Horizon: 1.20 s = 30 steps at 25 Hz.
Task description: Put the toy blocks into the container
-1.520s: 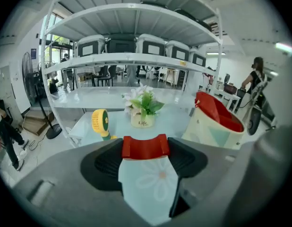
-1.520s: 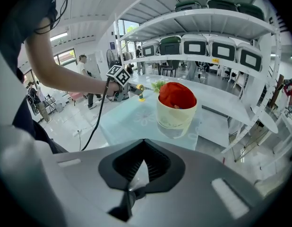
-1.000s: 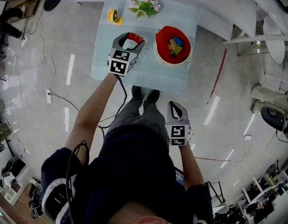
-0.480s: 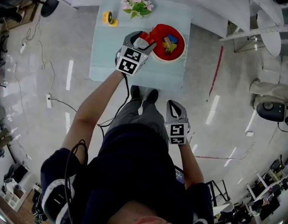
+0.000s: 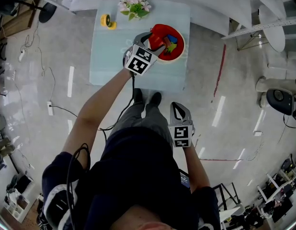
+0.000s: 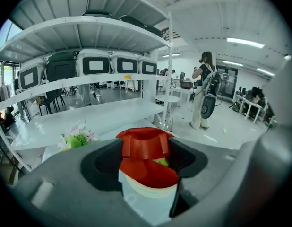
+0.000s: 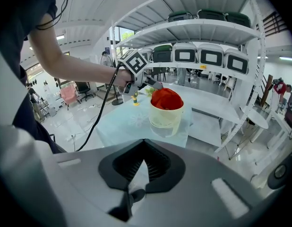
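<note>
My left gripper (image 5: 152, 41) is shut on a red arch-shaped block (image 5: 157, 34) and holds it over the left rim of the container (image 5: 179, 51), a red bucket with a cream outside. In the left gripper view the red block (image 6: 144, 144) sits between the jaws, just above the container (image 6: 148, 186). Several coloured blocks (image 5: 170, 45) lie inside. My right gripper (image 5: 180, 115) hangs low beside the person's legs, away from the table, shut and empty. In the right gripper view, the container (image 7: 166, 111) stands ahead on the table, with the left gripper (image 7: 145, 83) beside it.
The container stands on a small table with a pale blue cloth (image 5: 114, 56). A bunch of flowers (image 5: 133, 4) and a small yellow toy (image 5: 108, 21) are at its far edge. White shelving (image 6: 89, 86) runs behind the table. A person (image 6: 202, 98) stands far off.
My left gripper has carried the red block to the right, from over the middle of the table to the container's left rim. The right gripper has stayed in place.
</note>
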Tool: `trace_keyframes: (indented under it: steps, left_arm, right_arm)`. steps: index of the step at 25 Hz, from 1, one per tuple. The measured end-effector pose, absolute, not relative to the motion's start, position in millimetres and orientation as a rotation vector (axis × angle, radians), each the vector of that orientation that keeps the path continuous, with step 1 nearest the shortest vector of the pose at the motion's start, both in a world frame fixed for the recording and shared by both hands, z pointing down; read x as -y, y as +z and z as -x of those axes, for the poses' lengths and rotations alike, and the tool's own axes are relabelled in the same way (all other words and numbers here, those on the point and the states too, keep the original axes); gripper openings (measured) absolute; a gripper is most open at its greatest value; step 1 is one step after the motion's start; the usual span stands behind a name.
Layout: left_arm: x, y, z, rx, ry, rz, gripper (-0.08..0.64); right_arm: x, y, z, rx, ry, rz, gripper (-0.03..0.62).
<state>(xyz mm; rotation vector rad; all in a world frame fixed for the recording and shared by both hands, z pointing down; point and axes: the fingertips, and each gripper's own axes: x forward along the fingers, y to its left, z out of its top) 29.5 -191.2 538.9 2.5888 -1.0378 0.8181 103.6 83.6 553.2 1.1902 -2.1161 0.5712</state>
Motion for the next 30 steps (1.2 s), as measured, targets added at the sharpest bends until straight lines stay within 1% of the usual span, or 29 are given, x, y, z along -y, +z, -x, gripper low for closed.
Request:
trace_keyframes:
  steps: [12,18,30]
  left_arm:
    - [194.8,562.6,-69.7,0.922,0.945,-2.622,0.307]
    - [195.3,576.3,-77.5,0.889,1.027,-2.615,0.307]
    - [201.6,590.4,-84.6,0.909,1.076,-2.606,0.311]
  right_arm:
    - [-89.6,553.2,-113.0,2.108,0.577,-1.208,-0.002]
    - [-90.6,552.6,-116.5,2.108,0.582,-1.216,-0.002]
    - [-92.0,553.3,-123.2,2.113,0.586,-1.223,-0.002]
